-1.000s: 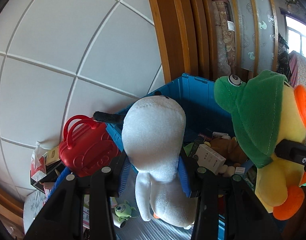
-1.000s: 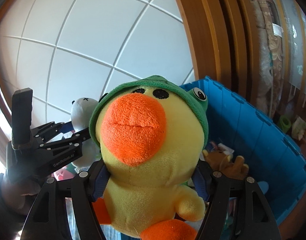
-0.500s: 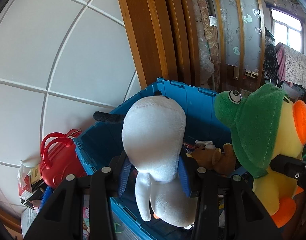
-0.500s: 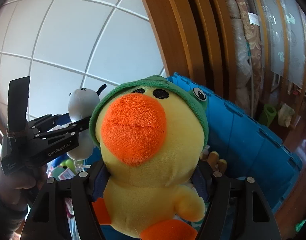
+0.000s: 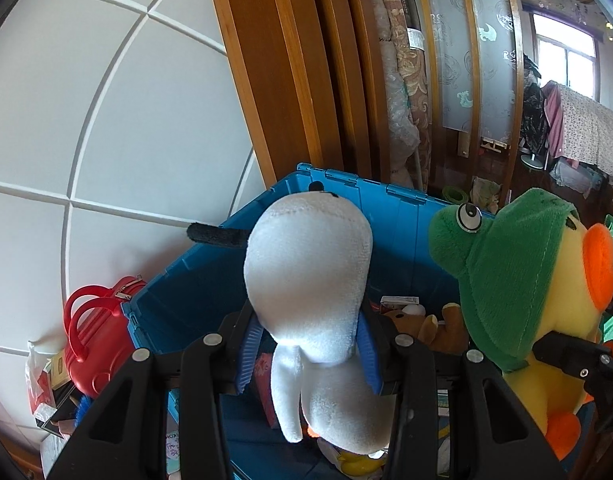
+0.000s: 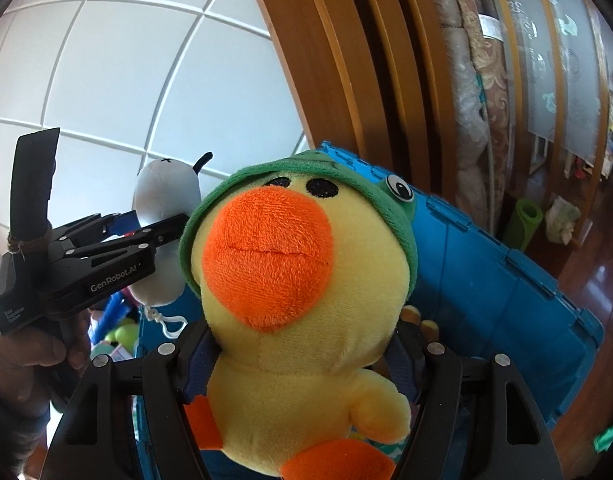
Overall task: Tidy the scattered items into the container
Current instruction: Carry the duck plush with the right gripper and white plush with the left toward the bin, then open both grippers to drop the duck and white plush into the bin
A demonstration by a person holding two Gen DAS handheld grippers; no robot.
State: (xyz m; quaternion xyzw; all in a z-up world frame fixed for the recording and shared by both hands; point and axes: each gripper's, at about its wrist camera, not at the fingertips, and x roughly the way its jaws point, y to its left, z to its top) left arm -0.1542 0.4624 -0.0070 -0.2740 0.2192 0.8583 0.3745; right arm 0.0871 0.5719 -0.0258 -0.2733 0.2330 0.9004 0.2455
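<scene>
We hold a white plush [image 5: 306,264] in our left tongs [image 5: 306,360] and a yellow duck plush [image 6: 302,320] in our right tongs [image 6: 302,364], both clamped above the blue bin [image 5: 402,216], apparently ready for dropping in.

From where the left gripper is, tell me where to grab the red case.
Take the red case by its twin loop handles, coming from above. It stands upright beside the blue bin, handles up and free; clutter crowds its lower body.
</scene>
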